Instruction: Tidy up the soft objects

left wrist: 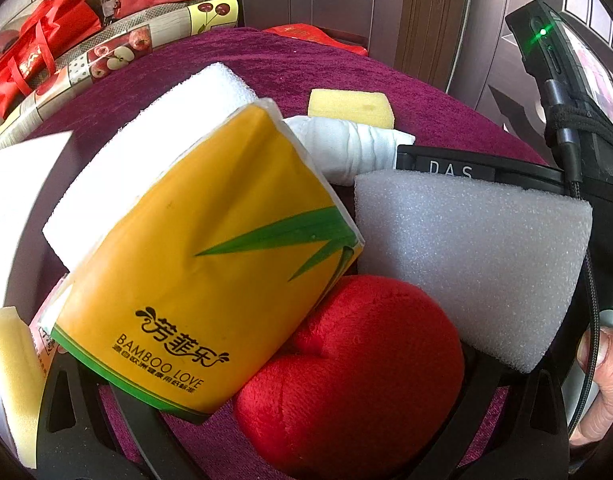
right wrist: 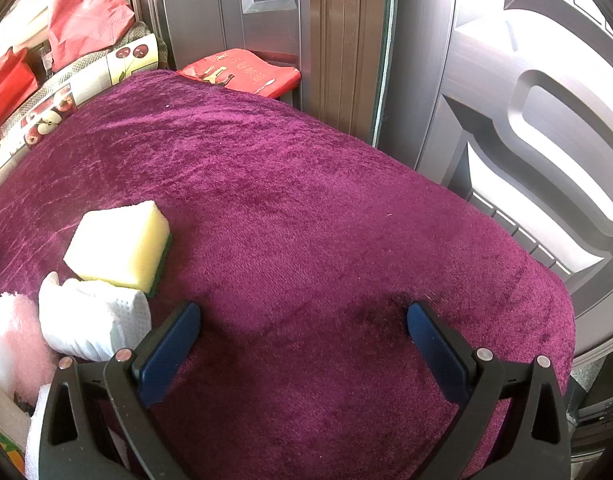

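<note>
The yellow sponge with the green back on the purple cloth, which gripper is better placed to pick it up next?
Probably right. The right gripper is open and empty, with the yellow sponge just ahead to its left. In the left wrist view the tissue pack and red plush crowd the left gripper, with the sponge behind them.

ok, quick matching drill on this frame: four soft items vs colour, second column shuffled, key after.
Items:
1. tissue pack
2. plush
3. foam block
4. cloth

Colours:
A. purple
B. white
C. yellow with a green leaf
D. red

Pairs: 1-C, 2-D, 3-B, 4-A
</note>
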